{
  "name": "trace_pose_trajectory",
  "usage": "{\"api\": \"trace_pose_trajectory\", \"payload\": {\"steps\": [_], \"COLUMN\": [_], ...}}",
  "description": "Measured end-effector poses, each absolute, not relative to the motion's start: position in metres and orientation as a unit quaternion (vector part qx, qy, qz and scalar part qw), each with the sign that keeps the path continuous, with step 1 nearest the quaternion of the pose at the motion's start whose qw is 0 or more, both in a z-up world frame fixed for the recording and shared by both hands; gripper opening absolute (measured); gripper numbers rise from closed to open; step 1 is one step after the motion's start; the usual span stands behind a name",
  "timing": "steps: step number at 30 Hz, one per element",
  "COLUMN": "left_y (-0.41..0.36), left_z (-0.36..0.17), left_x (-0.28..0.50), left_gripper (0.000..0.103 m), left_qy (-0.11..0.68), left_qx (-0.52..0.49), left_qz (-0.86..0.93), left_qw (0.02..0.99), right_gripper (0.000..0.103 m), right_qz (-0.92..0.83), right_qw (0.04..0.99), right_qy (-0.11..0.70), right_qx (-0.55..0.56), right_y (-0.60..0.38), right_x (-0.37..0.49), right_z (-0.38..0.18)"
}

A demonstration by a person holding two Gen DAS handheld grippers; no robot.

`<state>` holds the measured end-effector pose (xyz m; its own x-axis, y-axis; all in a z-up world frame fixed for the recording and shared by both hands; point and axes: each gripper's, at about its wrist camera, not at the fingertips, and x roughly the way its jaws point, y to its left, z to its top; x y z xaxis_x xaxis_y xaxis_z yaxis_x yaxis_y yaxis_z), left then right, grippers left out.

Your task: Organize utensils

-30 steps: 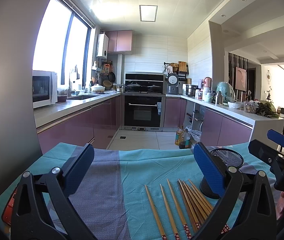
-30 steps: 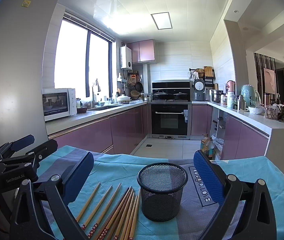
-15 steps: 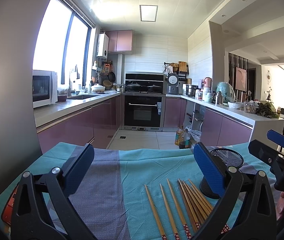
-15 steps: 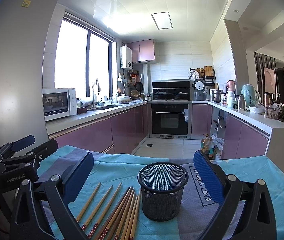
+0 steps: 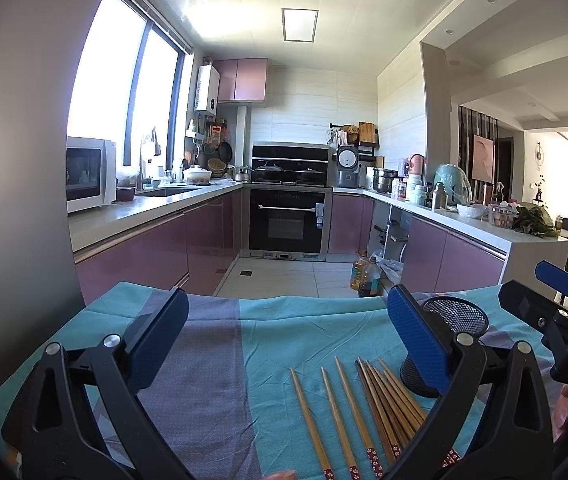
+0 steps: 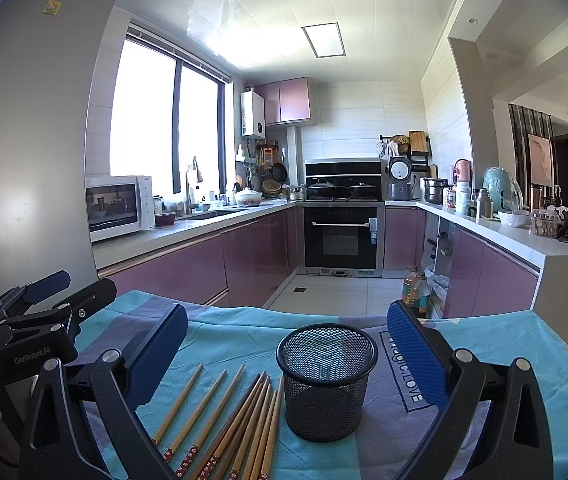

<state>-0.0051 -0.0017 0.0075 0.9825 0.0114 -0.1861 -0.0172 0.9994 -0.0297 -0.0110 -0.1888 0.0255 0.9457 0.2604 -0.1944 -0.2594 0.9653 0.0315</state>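
Purple kitchen cabinets and an oven fill the background; up front, a counter draped in a teal-and-grey cloth point(image 6: 244, 336) carries the work. Nothing of the sorting looks done yet: the black mesh holder point(image 6: 326, 380) stands upright and, as far as its open rim shows, empty, while every one of the wooden chopsticks point(image 6: 244, 420) lies flat on the cloth just beside it, on the side nearer the left gripper. Three lie a little apart from one another; the rest sit bunched side by side, the closest nearly touching the holder's base.

Their long axes run roughly from the near edge toward the far edge of the counter, fanning slightly. The red patterned ends point at the near edge, the plain tapered tips away from it.

Both tools hover above the near edge with nothing between their blue pads: the left gripper point(image 5: 284, 344) spread wide over bare cloth, the right gripper point(image 6: 288, 352) equally wide, framing the holder. All the chopsticks remain to be lifted and stood in the holder.
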Motion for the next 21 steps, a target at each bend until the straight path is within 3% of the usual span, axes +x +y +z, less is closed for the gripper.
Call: {"api": "trace_pose_trajectory", "payload": {"steps": [21], "left_y": [-0.0013], "left_z": [0.0064], "left_x": [-0.0053], "left_gripper": [0.098], "left_qy": [0.096], "left_qx": [-0.015], "left_qz": [0.009], "left_qw": [0.995], "right_gripper": [0.097], "right_qz": [0.133], "right_qw": [0.986], "right_qy": [0.102], "right_qx": [0.004], "right_y": [-0.1898], "right_x": [-0.01], "right_z": [0.0261]}}
